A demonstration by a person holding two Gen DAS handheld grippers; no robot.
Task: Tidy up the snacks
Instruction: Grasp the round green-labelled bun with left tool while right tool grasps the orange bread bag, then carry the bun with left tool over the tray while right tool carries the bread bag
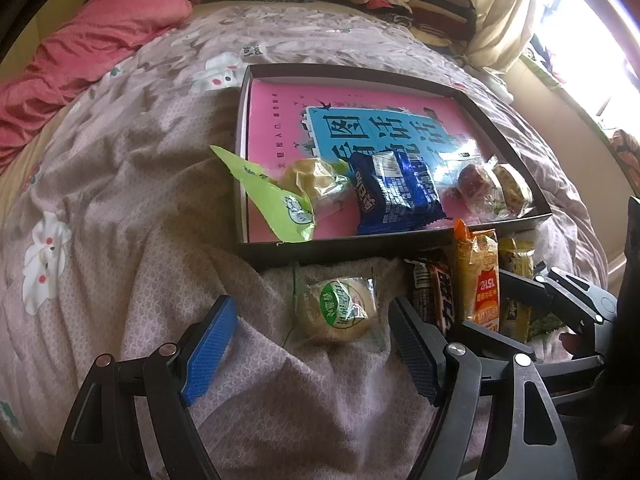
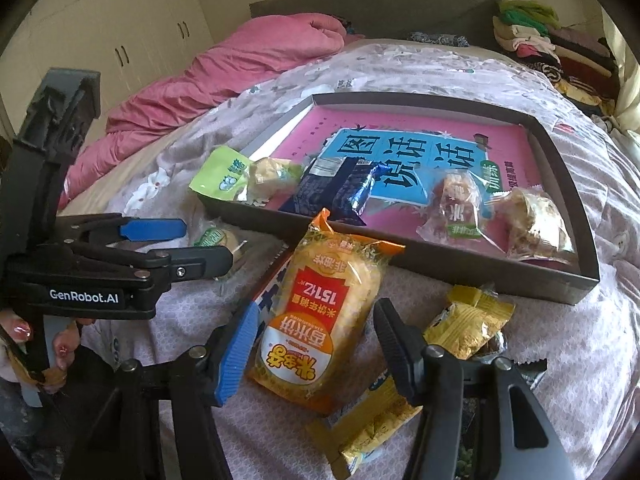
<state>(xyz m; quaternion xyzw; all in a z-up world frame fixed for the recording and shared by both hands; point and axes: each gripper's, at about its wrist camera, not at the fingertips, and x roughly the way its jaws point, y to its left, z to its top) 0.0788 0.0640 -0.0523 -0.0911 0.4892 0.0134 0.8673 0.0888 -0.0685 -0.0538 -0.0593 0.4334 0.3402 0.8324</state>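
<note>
Landmark: shallow dark tray [image 2: 448, 264], lying on a bed with a mauve patterned bedspread [image 1: 120, 184], its floor covered by a pink and blue printed sheet [image 1: 280, 104]. Inside the tray, along the near wall: green-wrapped pastry [image 1: 280, 196] at the left corner, its wrapper hanging over the rim; dark blue packet [image 1: 396, 196] just beside it, toward the middle; two clear-wrapped cakes [image 1: 496, 192] at the right corner, touching each other. Outside the tray, before the near wall: round pastry with green label [image 1: 340, 312], lying flat on the bedspread; orange and yellow rice-cracker bag [image 2: 324, 320], its top end leaning against the tray's near wall; brown bar [image 1: 434, 296] partly under that bag; yellow-wrapped sweet [image 2: 468, 320] near the tray's right corner; a second yellow-wrapped piece [image 2: 368, 428] farther from the tray, nearest the camera. Left gripper [image 1: 312, 344]: fingers wide apart, straddling the round pastry without touching it, nothing held. Right gripper [image 2: 316, 344]: fingers at middling spread on either side of the rice-cracker bag; the blue-padded finger [image 2: 236, 356] lies at the bag's edge, the other stands a little clear, so no grip is shown. A hand [image 2: 60, 344] holds the left gripper's handle, well apart from the tray.
</note>
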